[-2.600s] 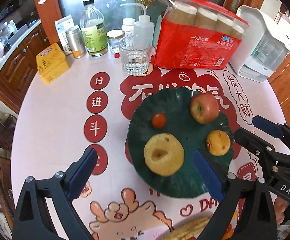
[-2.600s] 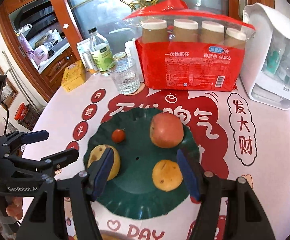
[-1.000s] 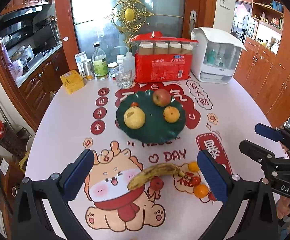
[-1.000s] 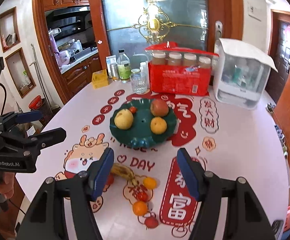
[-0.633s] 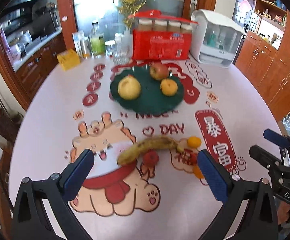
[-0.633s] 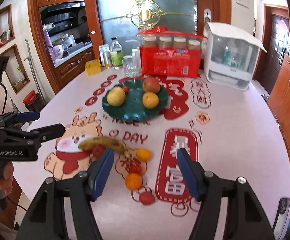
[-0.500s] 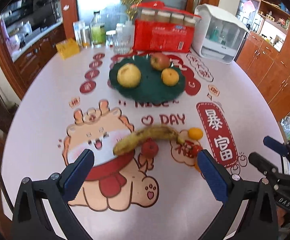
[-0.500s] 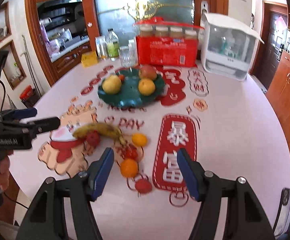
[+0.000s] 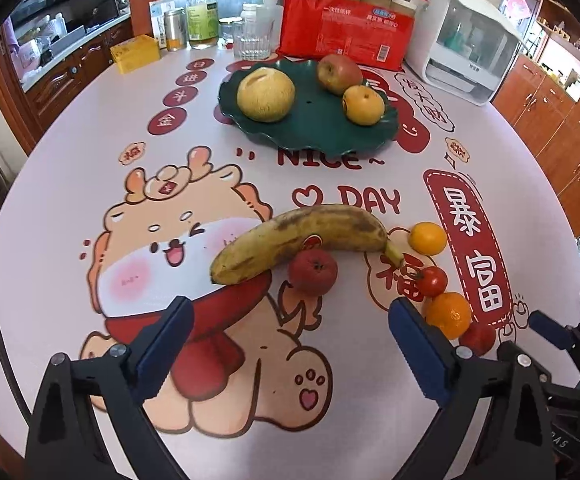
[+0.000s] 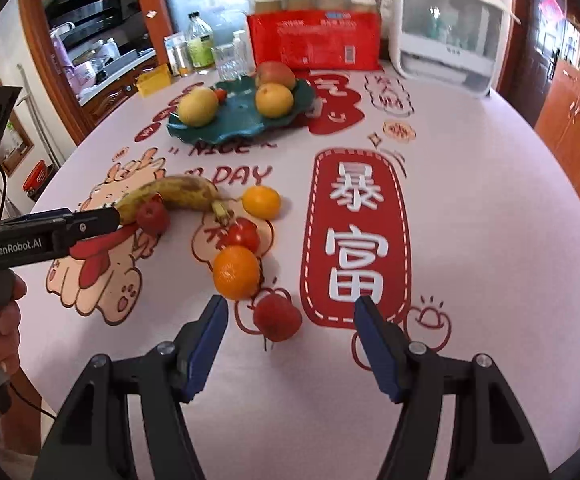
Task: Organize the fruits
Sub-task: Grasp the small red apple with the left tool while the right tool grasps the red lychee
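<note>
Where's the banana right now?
The banana lies on the table just ahead of the open left gripper, a small red apple touching its near side, short of the green plate.

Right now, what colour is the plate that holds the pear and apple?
Dark green, with a wavy rim. The plate shows best in the left wrist view.

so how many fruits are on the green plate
4: a pear at left, an apple at back, an orange at right, and a tomato mostly hidden behind the pear on the plate.
</note>
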